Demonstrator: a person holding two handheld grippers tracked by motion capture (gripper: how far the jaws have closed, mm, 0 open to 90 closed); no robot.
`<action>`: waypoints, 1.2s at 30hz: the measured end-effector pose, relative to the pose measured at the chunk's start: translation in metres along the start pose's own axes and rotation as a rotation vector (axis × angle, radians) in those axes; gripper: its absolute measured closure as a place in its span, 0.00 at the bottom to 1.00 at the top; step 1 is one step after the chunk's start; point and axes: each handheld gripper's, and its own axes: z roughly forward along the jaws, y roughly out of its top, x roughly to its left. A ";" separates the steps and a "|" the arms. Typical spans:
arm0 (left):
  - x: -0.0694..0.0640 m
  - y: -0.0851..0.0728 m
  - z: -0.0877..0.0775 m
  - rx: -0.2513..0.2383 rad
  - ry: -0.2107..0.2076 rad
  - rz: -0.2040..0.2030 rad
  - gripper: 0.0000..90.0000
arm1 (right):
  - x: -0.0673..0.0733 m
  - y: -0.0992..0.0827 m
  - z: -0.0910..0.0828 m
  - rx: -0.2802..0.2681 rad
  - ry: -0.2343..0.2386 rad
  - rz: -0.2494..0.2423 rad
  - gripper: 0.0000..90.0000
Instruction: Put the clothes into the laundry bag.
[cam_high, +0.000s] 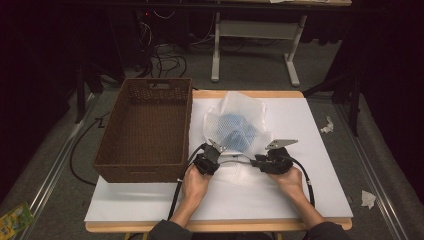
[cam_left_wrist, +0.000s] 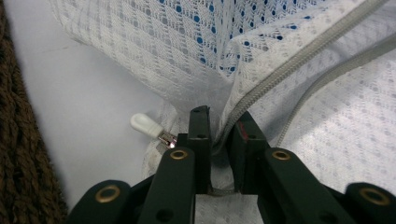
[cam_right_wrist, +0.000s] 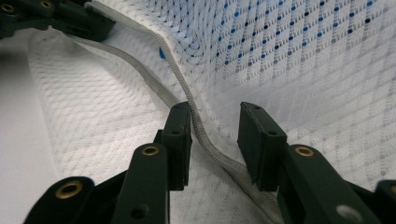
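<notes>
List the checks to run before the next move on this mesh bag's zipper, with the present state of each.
1. Left gripper on the zipper edge of the mesh bag: ok, the jaws stand close around the fabric, though whether the pads press on it cannot be told.
2. Right gripper gripping: not ok, its jaws stand apart with the zipper tape loose between them.
3. Zipper pull reachable: ok, it lies free on the table beside the left gripper.
4. Zipper state: open along the stretch seen.
5. Blue item inside the bag: ok.
6. Basket ready beside the bag: ok.

White mesh cloth bag (cam_high: 235, 125); brown woven basket (cam_high: 147, 127).
</notes>
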 end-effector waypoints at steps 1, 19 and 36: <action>0.001 0.000 0.000 -0.008 -0.001 -0.005 0.85 | -0.001 -0.001 0.001 0.001 0.000 0.001 0.72; -0.006 -0.004 -0.037 -0.125 -0.053 0.002 0.53 | 0.002 0.000 -0.023 -0.058 -0.027 -0.011 0.59; 0.003 -0.010 -0.082 -0.369 -0.153 -0.051 0.52 | -0.011 -0.003 -0.071 -0.222 -0.078 0.029 0.61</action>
